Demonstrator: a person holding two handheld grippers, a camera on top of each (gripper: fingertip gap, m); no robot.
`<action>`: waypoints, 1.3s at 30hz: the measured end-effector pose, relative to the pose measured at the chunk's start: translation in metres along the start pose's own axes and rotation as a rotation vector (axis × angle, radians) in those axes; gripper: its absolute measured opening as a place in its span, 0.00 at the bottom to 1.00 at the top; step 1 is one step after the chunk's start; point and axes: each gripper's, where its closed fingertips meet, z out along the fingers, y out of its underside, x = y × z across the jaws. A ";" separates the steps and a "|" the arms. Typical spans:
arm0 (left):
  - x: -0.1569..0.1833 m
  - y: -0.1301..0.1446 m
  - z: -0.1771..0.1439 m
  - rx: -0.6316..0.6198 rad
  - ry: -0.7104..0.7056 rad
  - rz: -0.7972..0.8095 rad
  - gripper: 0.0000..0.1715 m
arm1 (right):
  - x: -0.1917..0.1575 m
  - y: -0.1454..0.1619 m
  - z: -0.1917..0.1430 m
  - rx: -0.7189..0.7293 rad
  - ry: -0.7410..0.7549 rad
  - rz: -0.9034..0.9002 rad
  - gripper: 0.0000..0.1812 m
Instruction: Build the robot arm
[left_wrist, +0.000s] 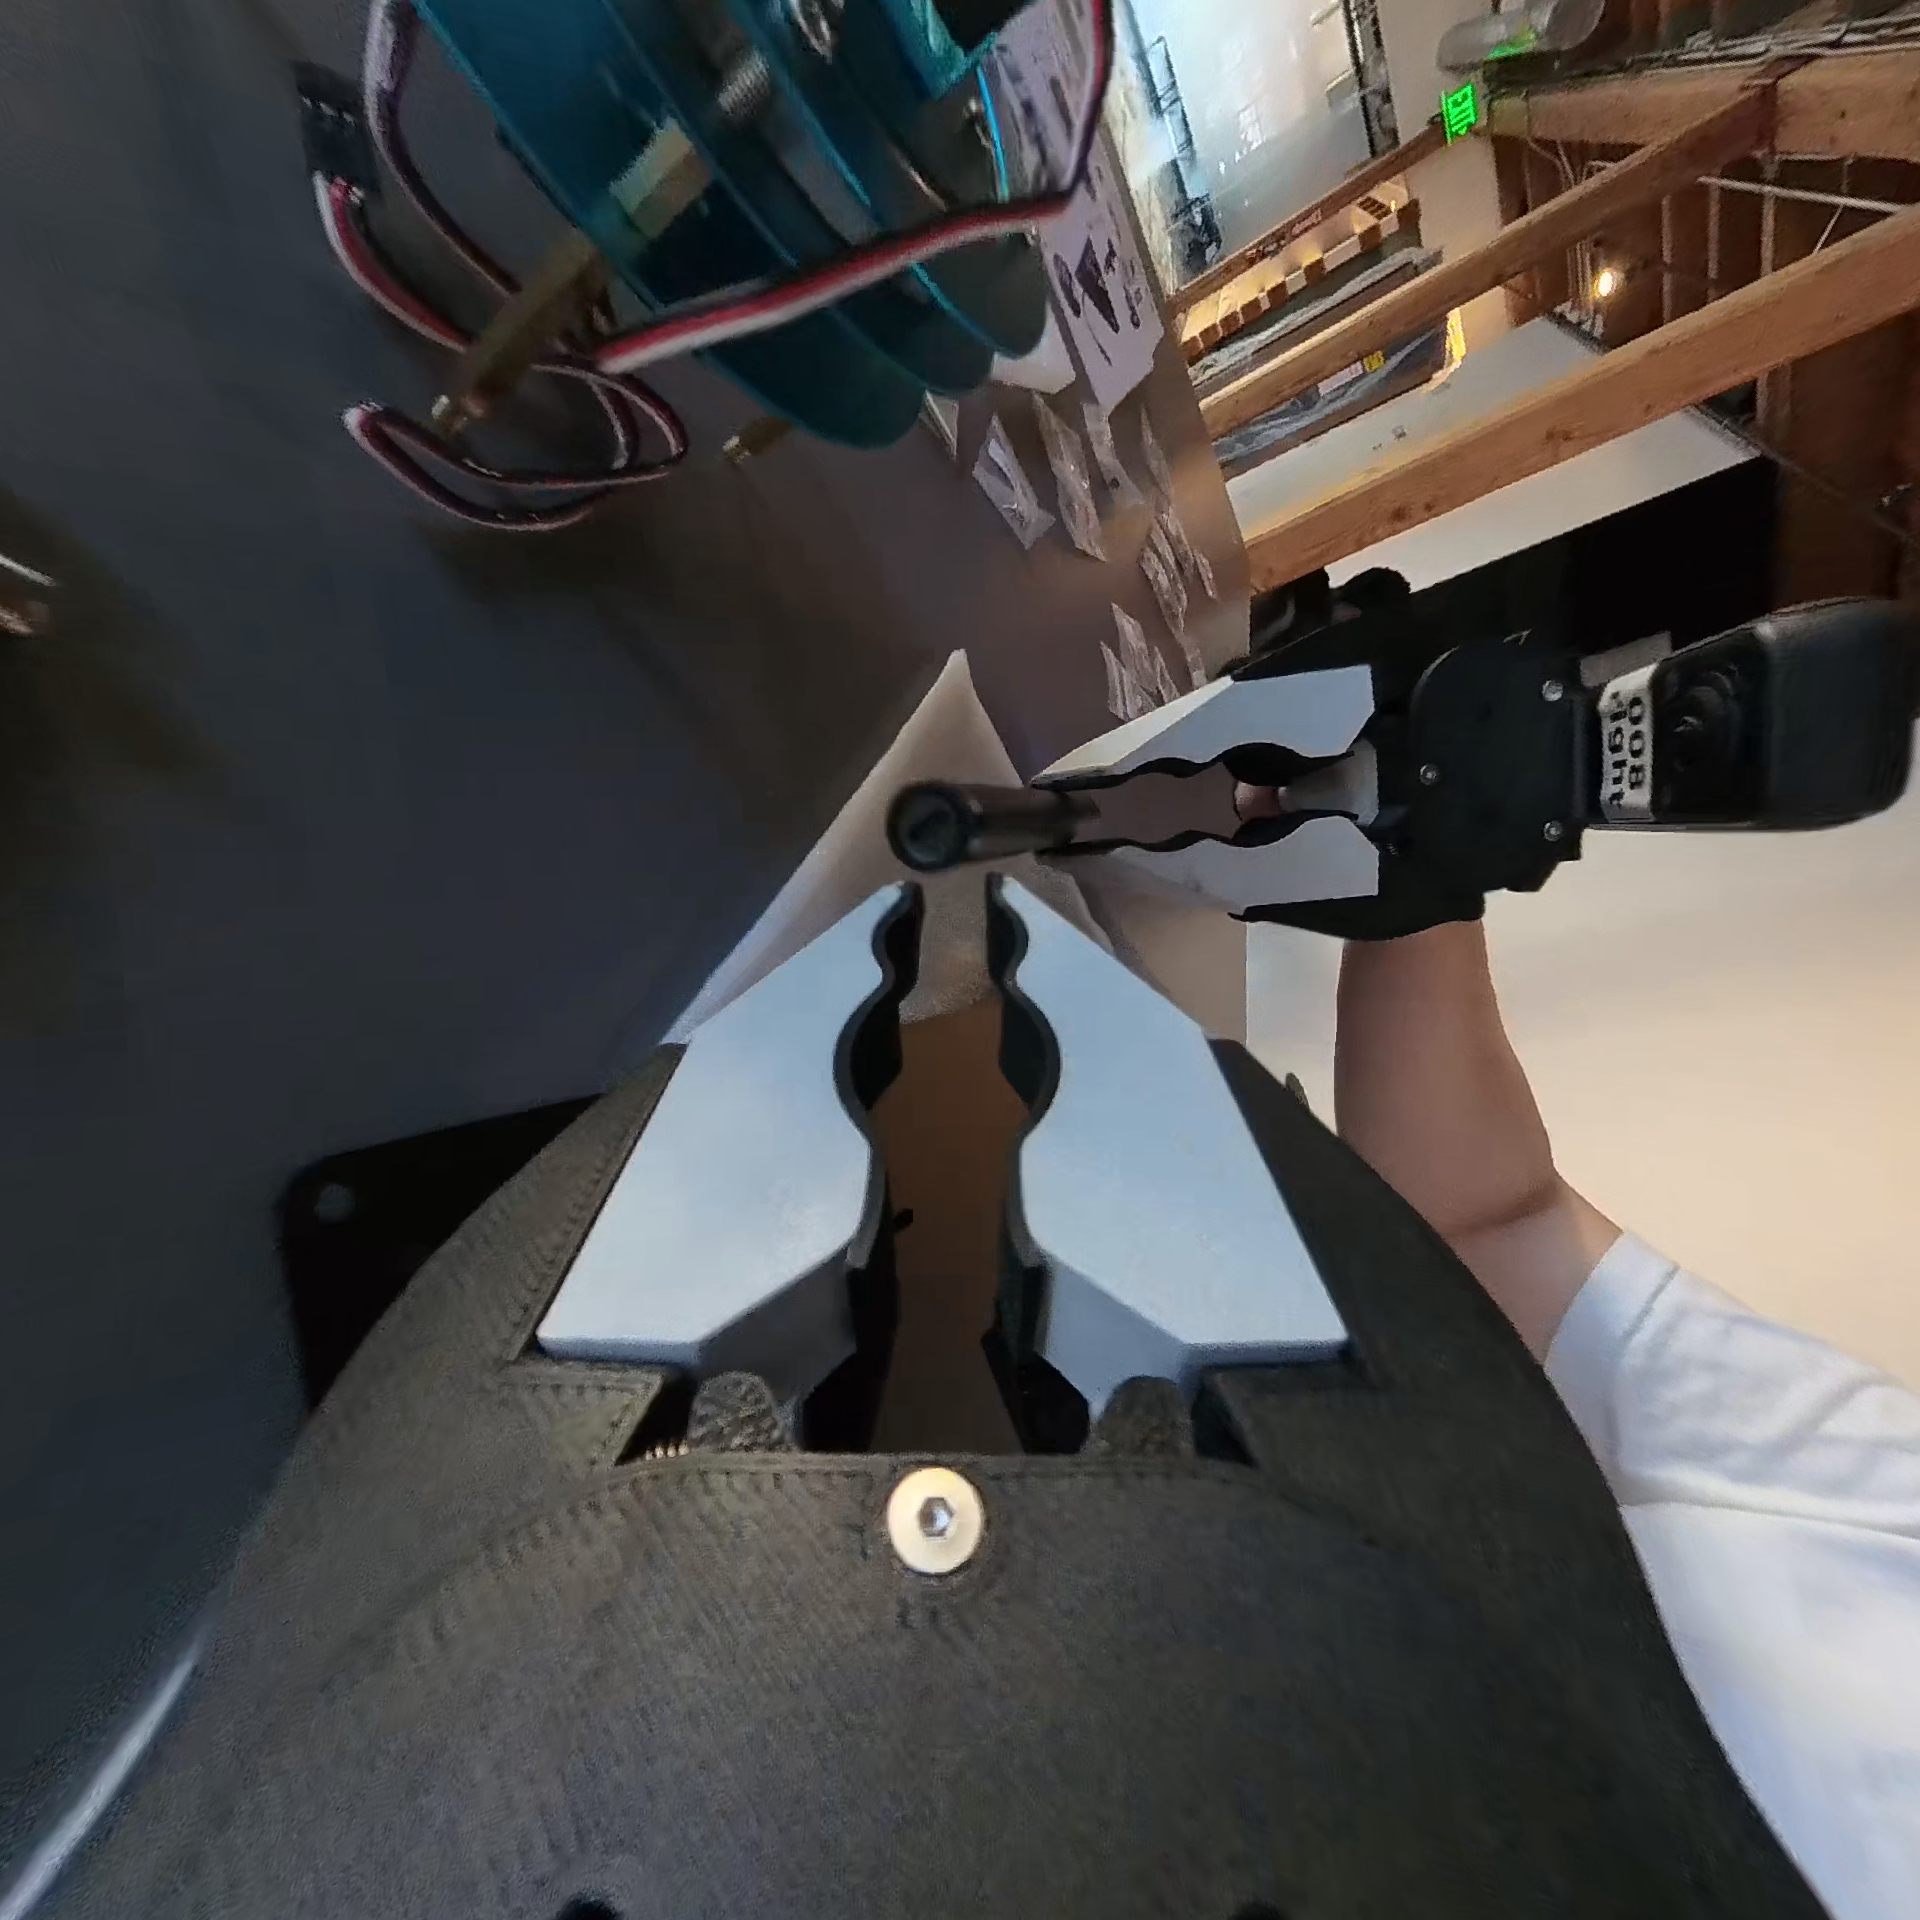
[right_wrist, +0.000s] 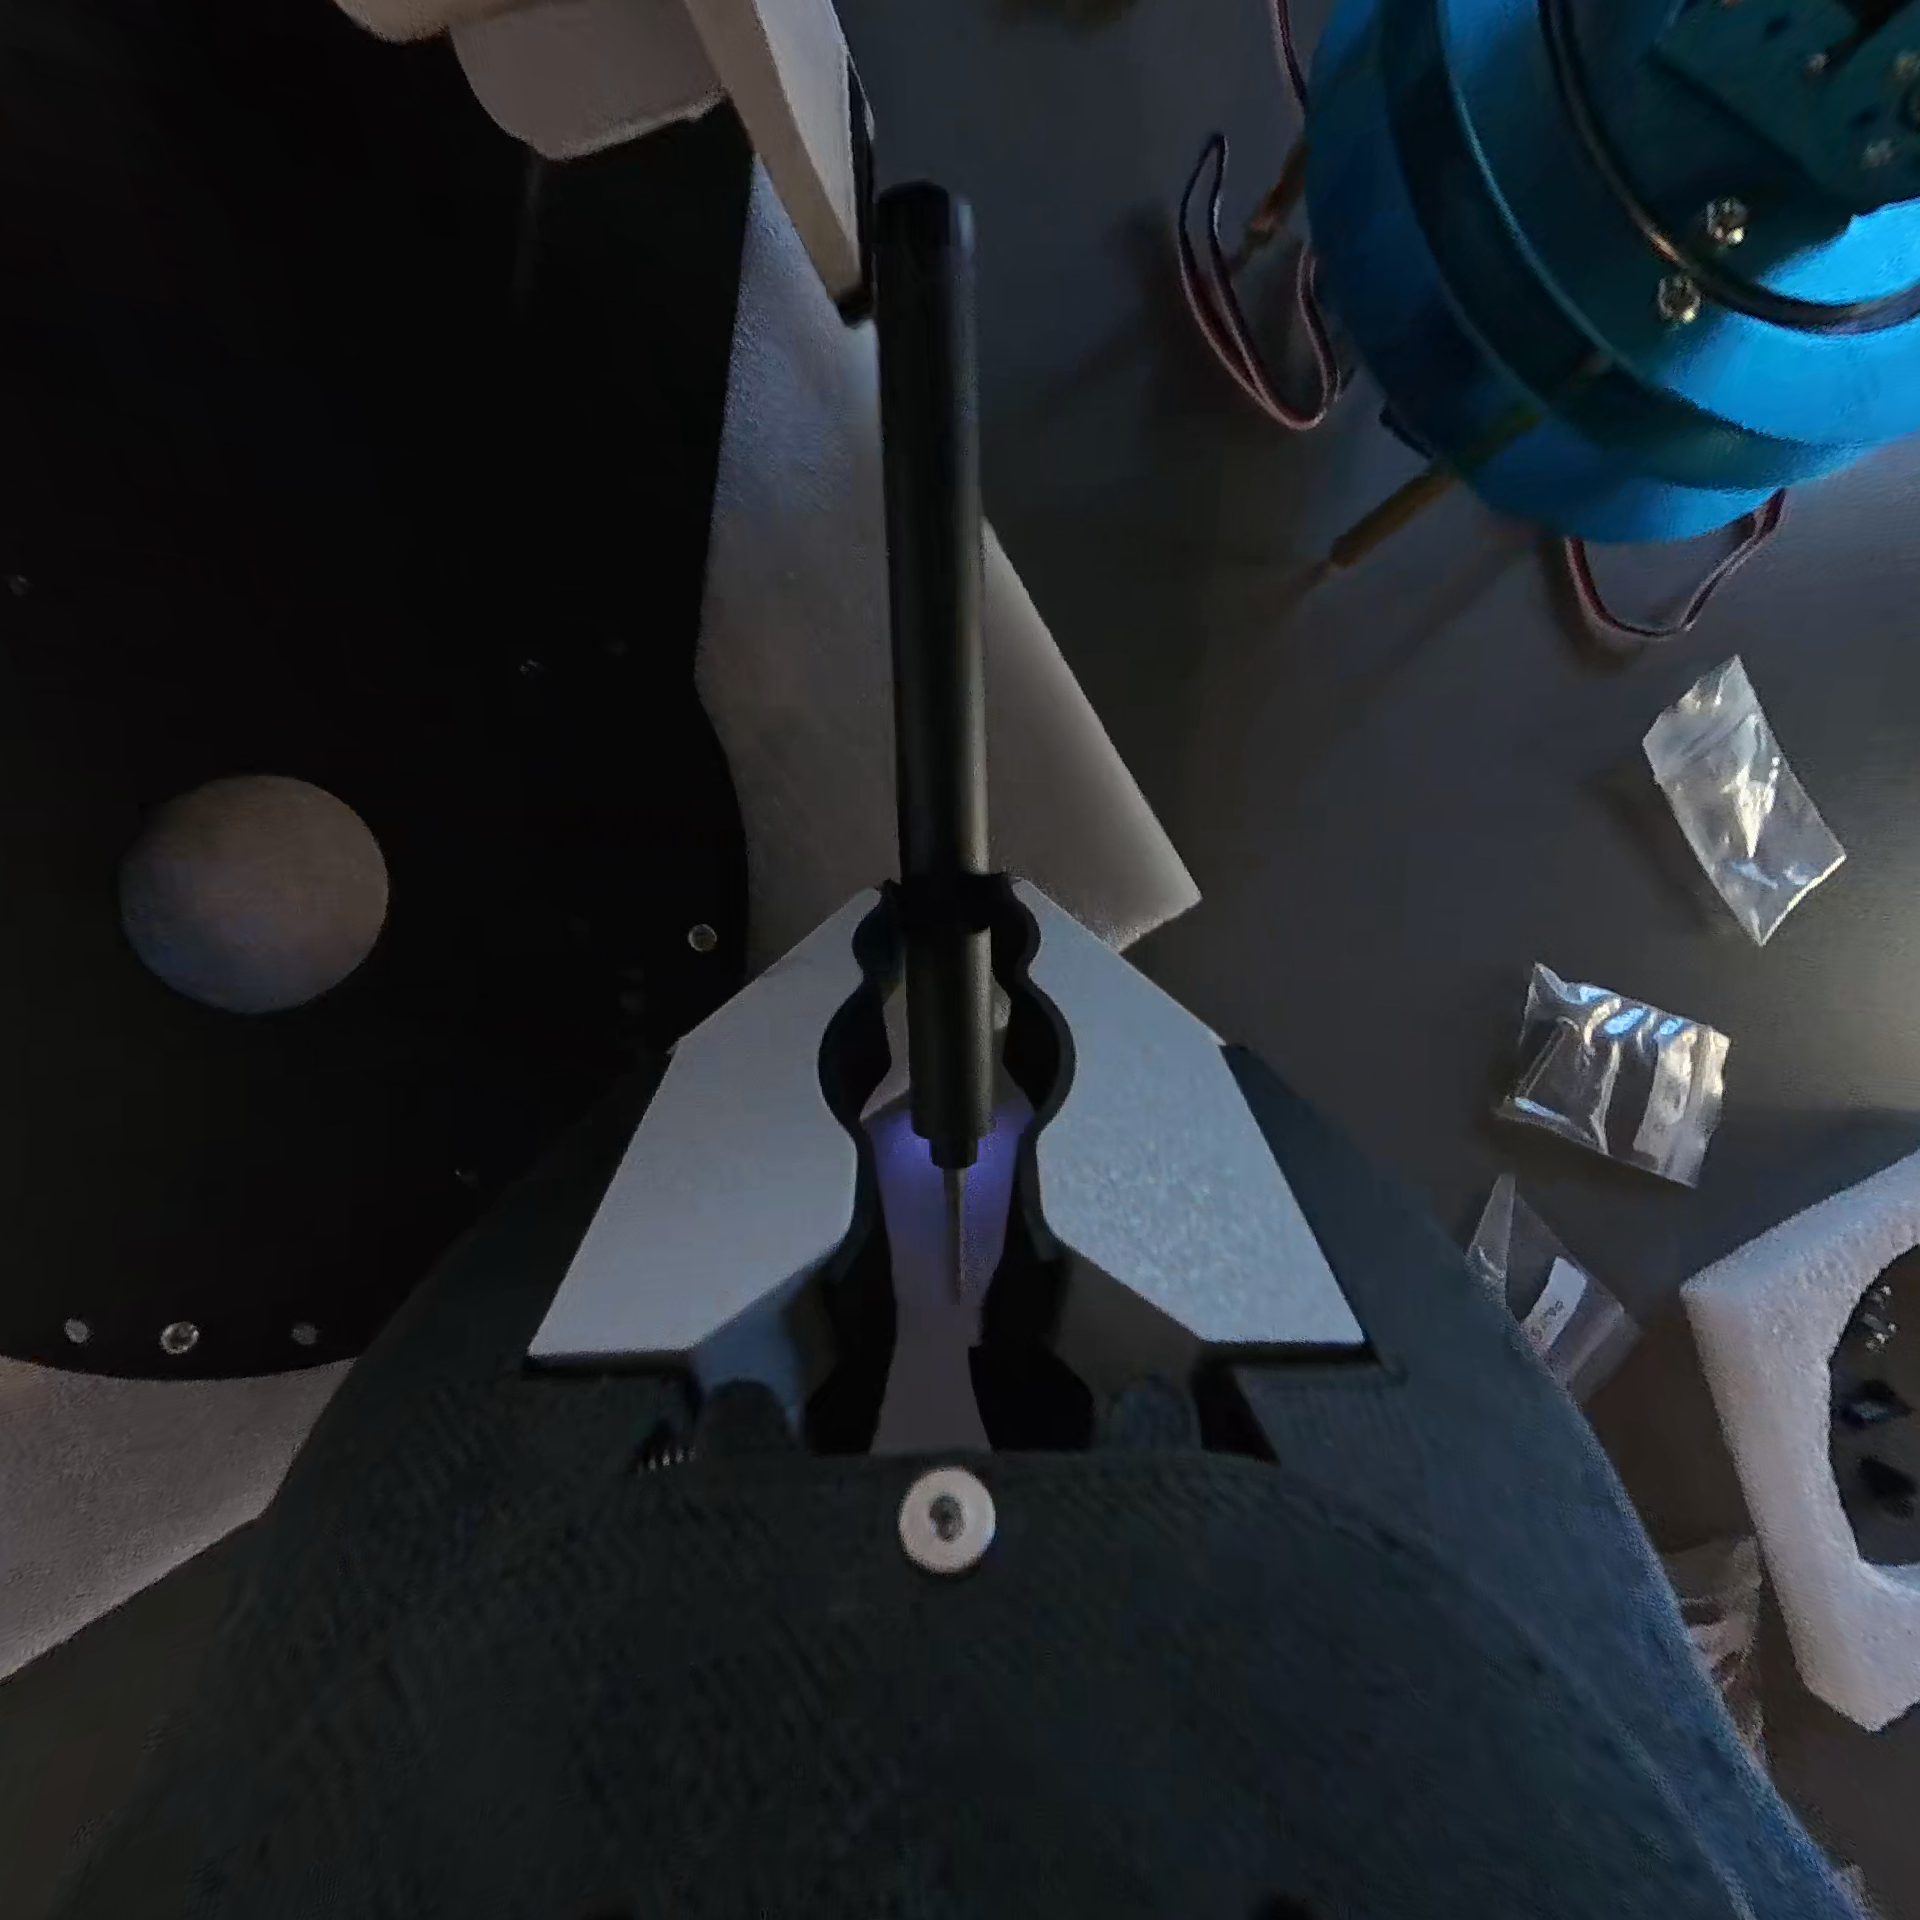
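- The right gripper (right_wrist: 943, 894) pinches a slim black screwdriver (right_wrist: 928, 540) near its bit end, jaws closed on the shaft. The handle juts forward past the fingertips, and the thin metal bit points back between the fingers toward the camera.
- Only the right wrist view shows that bit. The left wrist view shows the same tool end-on, its round black butt (left_wrist: 928, 826) facing the lens, with the right gripper (left_wrist: 1060, 821) coming in from the right.
- The left gripper (left_wrist: 954, 894) holds nothing; its jaws stand a little apart, with a narrow gap between the tips. The screwdriver's butt hangs just past those tips, not touching as far as can be told.
- The left wrist view alone shows the person's bare forearm (left_wrist: 1444, 1091) with a white sleeve and a black glove behind the right gripper, plus wooden beams (left_wrist: 1558, 343) in the room beyond.
- The right wrist view alone shows a black plate (right_wrist: 364, 520) with a round hole and small screw holes on the left, and white foam (right_wrist: 1766, 1351) at lower right.
- Both views show a blue layered round assembly (right_wrist: 1579, 312) with brass standoffs and red-white wires, and small clear bags (right_wrist: 1740, 800) on the dark grey table (right_wrist: 1351, 935).
- A white sheet (right_wrist: 1070, 769) lies under the screwdriver.
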 end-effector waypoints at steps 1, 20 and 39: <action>-0.002 -0.002 -0.002 0.005 -0.002 -0.004 0.06 | 0.001 0.002 0.000 -0.002 0.001 0.010 0.08; 0.048 0.091 -0.126 0.139 -0.069 0.193 0.08 | -0.003 0.010 0.003 -0.047 -0.170 0.041 0.15; 0.168 0.067 -0.020 0.744 -0.593 0.404 0.12 | 0.088 0.141 -0.199 0.635 -0.054 -0.109 0.21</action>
